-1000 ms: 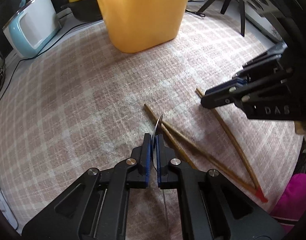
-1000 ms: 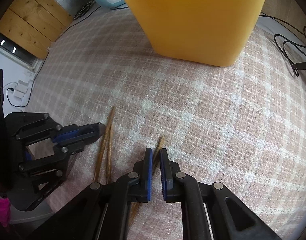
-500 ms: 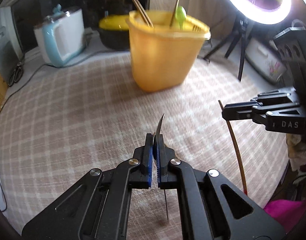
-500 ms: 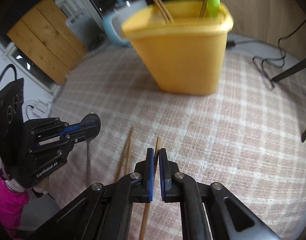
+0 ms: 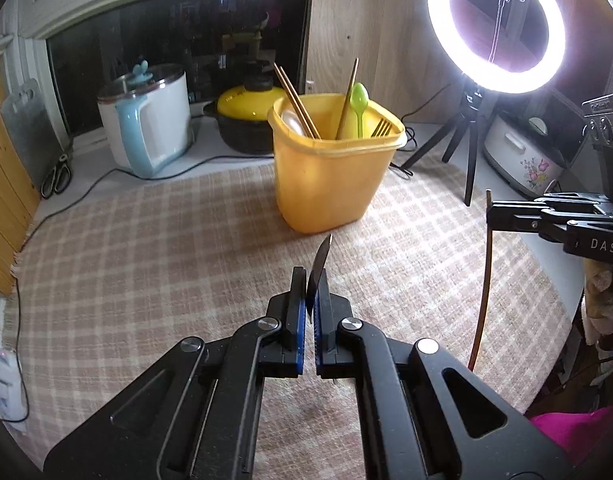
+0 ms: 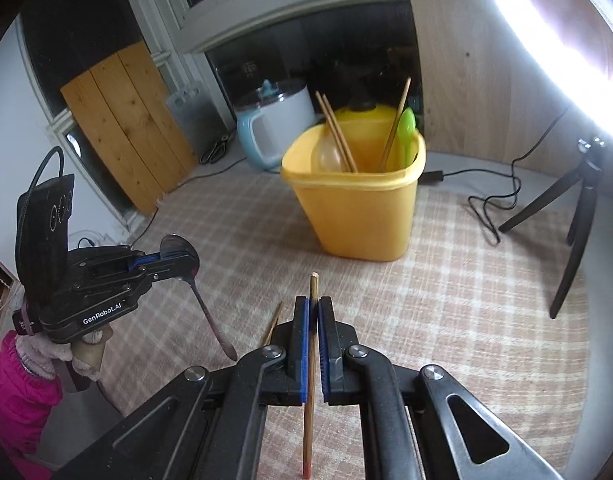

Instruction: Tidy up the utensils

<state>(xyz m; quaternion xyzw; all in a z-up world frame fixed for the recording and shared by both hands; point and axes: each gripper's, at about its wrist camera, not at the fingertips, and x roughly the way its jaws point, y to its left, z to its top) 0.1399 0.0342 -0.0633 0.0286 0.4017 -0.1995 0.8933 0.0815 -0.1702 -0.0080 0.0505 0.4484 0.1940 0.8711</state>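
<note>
I am holding a metal spoon (image 6: 194, 280) by its bowl in my left gripper (image 5: 309, 280), clamped edge-on, handle hanging down above the checked surface (image 5: 146, 260). My right gripper (image 6: 313, 312) is pinching one wooden chopstick (image 6: 311, 360) near its upper end. Both are feeling light and stiff; I am judging the smooth spoon bowl likelier to slip or swing, so a grip nearer the neck would suit it better. The yellow bin (image 5: 330, 184) is standing ahead, already holding utensils.
</note>
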